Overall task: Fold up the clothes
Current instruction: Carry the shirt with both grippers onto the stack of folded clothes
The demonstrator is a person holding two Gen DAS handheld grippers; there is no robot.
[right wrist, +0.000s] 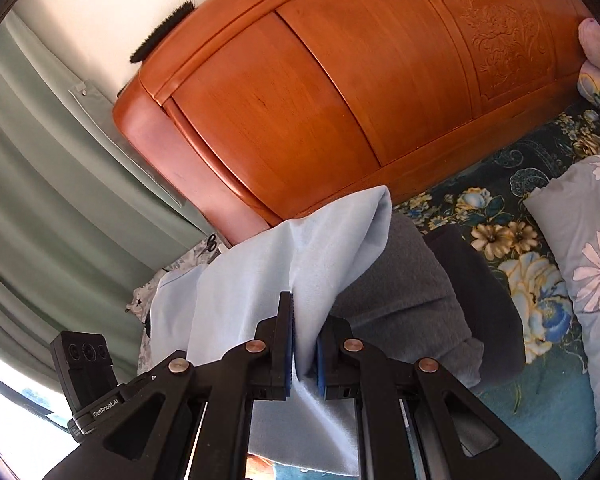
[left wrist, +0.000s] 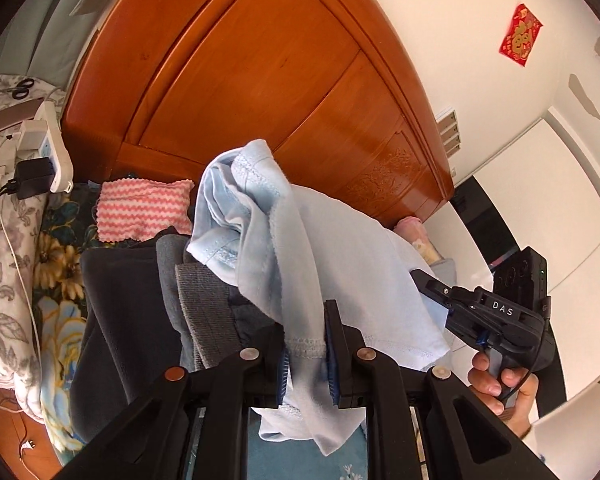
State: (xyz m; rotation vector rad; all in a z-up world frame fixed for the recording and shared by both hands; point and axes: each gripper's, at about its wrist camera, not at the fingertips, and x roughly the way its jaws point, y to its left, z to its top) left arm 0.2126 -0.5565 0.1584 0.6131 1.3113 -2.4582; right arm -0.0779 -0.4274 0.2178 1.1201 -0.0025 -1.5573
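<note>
A wooden headboard (left wrist: 260,80) fills the background, and everything else is placed from it. Below the headboard lies a bed (right wrist: 520,216) with a dark floral cover. On that cover, just in front of the headboard, sits a heap of grey and dark clothes (right wrist: 412,292). A pale blue garment (left wrist: 300,248) hangs in the air in front of the headboard, above the heap, bunched and twisted rather than spread flat.

Both tongs hold this garment. The left tongs (left wrist: 306,364) are clamped on a stitched hem. The right tongs (right wrist: 305,354) are clamped on a plain fold of the same cloth, with a hand (left wrist: 500,384) on their handle.

The main risk, as a judgement, is that the twisted cloth gets laid down creased. Loose blue ends could also drape onto the grey heap and drag it. A thin pinch of hem might slip from the pads if pulled taut.
</note>
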